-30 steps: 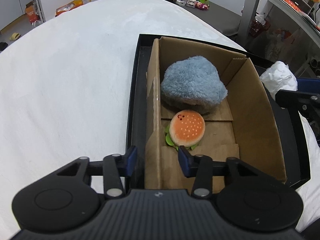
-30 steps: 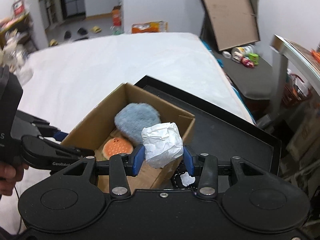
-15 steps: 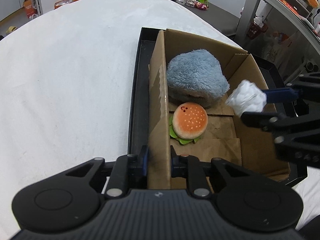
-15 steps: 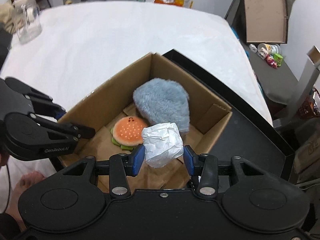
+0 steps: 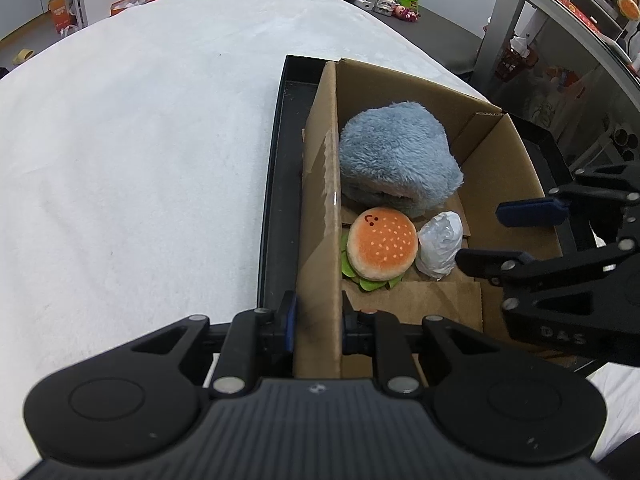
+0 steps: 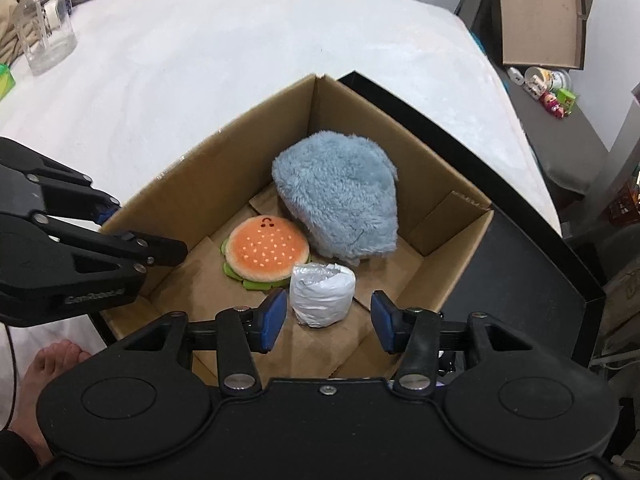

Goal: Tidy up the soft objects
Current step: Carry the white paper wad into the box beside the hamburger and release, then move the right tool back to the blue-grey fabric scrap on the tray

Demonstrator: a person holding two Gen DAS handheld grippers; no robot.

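Right wrist view shows the right claw (image 6: 329, 322) spread wide, with the white wad (image 6: 322, 293) sitting between its pads but, I think, not touching them. The wad rests on the floor of the box (image 6: 400, 128), just beside the burger (image 6: 266, 252) and near the blue fluffy toy (image 6: 340, 196). So the drop-off step looks done. Next, the right claw should lift straight up and out without bumping the wad or the box wall. The left claw (image 5: 316, 320) is pinching the near wall of the box to hold it. The box sits in a black tray (image 5: 276, 184) on the white table (image 5: 140, 140).
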